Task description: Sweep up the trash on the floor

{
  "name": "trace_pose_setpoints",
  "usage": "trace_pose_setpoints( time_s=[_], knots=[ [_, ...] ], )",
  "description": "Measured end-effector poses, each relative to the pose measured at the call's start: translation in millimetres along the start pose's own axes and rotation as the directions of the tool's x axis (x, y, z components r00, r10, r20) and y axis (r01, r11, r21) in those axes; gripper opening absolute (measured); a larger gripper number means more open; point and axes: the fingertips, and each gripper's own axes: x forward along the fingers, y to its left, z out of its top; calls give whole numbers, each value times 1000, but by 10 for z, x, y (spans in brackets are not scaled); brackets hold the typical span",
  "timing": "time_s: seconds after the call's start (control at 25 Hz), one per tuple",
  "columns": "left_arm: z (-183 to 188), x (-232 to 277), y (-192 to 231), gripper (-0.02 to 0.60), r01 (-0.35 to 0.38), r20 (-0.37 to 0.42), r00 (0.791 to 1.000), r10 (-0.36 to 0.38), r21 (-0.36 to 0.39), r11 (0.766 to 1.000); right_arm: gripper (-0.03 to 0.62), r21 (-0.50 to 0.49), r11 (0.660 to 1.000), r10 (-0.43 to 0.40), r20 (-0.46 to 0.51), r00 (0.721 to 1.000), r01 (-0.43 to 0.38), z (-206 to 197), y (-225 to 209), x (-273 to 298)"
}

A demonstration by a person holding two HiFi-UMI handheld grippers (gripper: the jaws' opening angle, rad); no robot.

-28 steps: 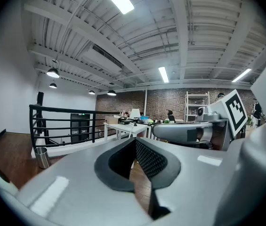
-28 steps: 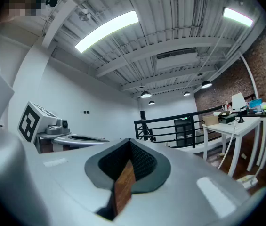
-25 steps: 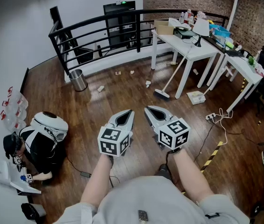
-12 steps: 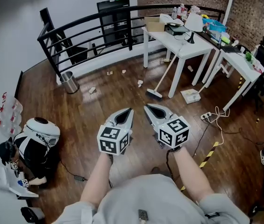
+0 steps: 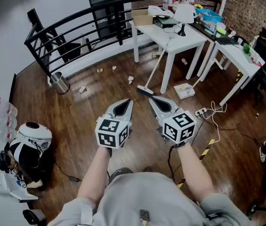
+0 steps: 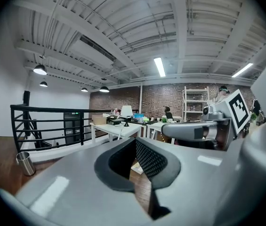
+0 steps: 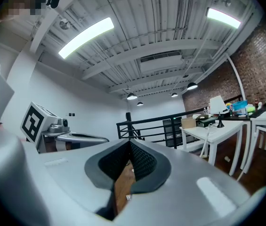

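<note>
**mopfan:** so what are the two tools up to? grabbing anything?

**deck_lurker:** nope, nothing in either one. The left gripper (image 5: 127, 101) is clenched tight, and its own view shows the jaws pressed together with only bare floor behind the little gap. Same deal with the right gripper (image 5: 152, 99): jaws closed on each other, empty. They're side by side out in front of the person, close together but not touching, both pointing ahead at about the same height.

**mopfan:** ok, and where's the stuff that needs sweeping?

**deck_lurker:** the trash (image 5: 130, 79) is scattered over the wooden floor (image 5: 100, 102) well ahead of the grippers. One crumpled bit sits just left of the broom (image 5: 145, 90), another piece (image 5: 82, 89) is near the metal bin (image 5: 60, 83), and a couple of small scraps (image 5: 100, 70) lie along the foot of the black railing (image 5: 67, 29). There's one more bit (image 5: 184, 60) under the white table (image 5: 170, 32).

**mopfan:** is the broom in reach?

**deck_lurker:** it's leaning on that table's edge with its head on the floor, just beyond the jaw tips in the head view. A white dustpan (image 5: 184, 91) lies to its right, by the table leg. Also there's a person (image 5: 27, 152) crouched low at the far left, well apart from all that.
</note>
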Motion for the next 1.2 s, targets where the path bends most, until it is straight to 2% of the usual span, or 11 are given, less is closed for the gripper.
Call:
trace_pose_setpoints(
  time_s=[0.24,0.48,0.68,0.96,1.2],
  knots=[
    [-85,553,-131,7,45,-31,998,-45,-15,999,0,37,998,-52,-1,999,52,-80,-577,-23],
    [-130,1264,-48,7,95,-35,995,-96,-41,995,0,21,996,-88,-18,996,89,-101,-1134,231],
    [-75,2009,189,8,123,-40,991,-126,-56,991,0,-4,992,-122,-28,992,122,51,-1751,632],
    [102,3020,708,8,183,-62,980,-187,-71,981,0,8,983,-181,-47,982,181,216,-2590,1390],
    [252,3693,1052,8,202,-56,977,-207,-89,975,0,8,976,-219,-69,973,220,321,-3189,1828]
  ],
)
